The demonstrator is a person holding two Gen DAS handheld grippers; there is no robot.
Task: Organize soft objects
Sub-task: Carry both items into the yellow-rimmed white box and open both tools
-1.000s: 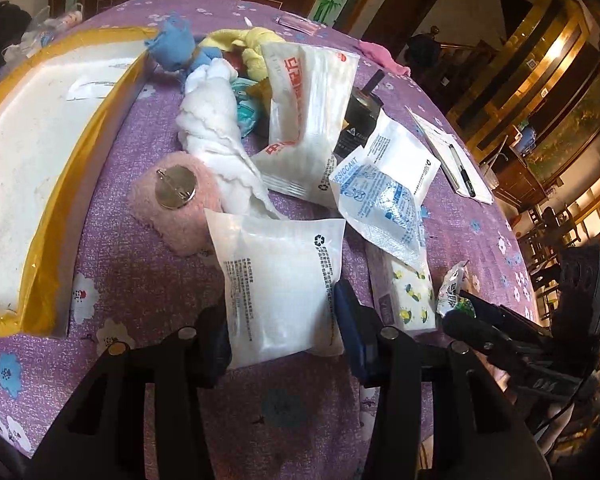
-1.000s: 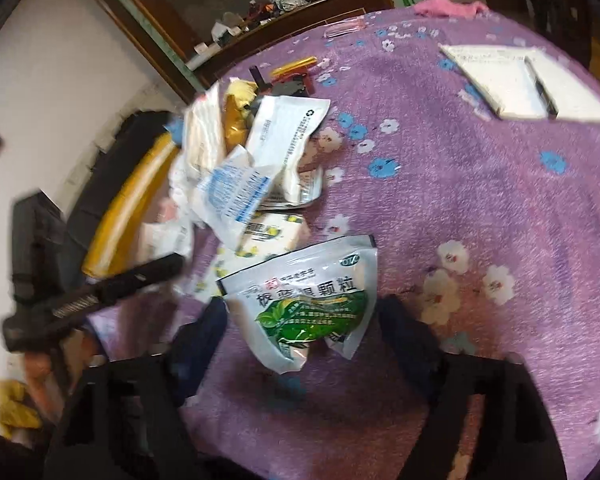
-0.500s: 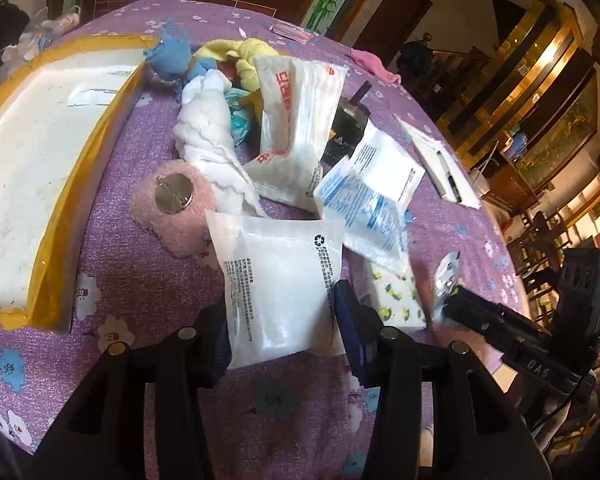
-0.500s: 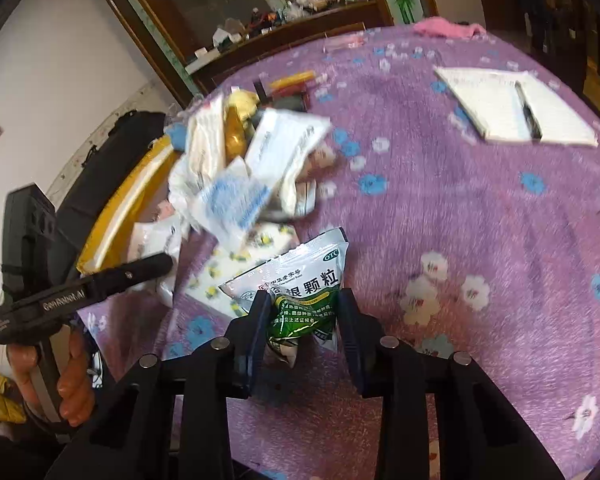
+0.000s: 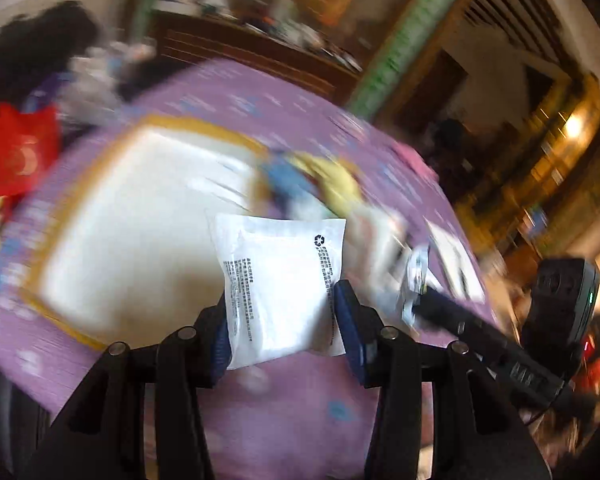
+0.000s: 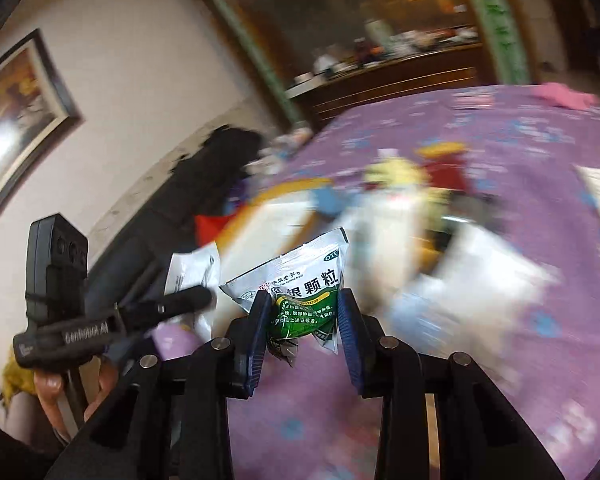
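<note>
White sachet (image 5: 280, 280), a second ago flat on the tabletop (image 5: 300, 420), now hangs clamped in the left gripper (image 5: 282, 320), lifted beside the yellow-rimmed white tray (image 5: 140, 216). Green-printed sachet (image 6: 300, 300), then lying between open pads, is now pinched and raised by the right gripper (image 6: 302, 320). Both soft packets appear ready for carrying to the tray; the remaining pile (image 5: 332, 184) stays behind.

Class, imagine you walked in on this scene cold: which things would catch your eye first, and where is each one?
First, the white packet clamped in the left gripper, raised in front of the yellow-edged white tray. Next, the green-and-white sachet pinched in the right gripper, above the purple flowered tablecloth. Everything behind, including the heap of soft things mid-table, is blurred.
</note>
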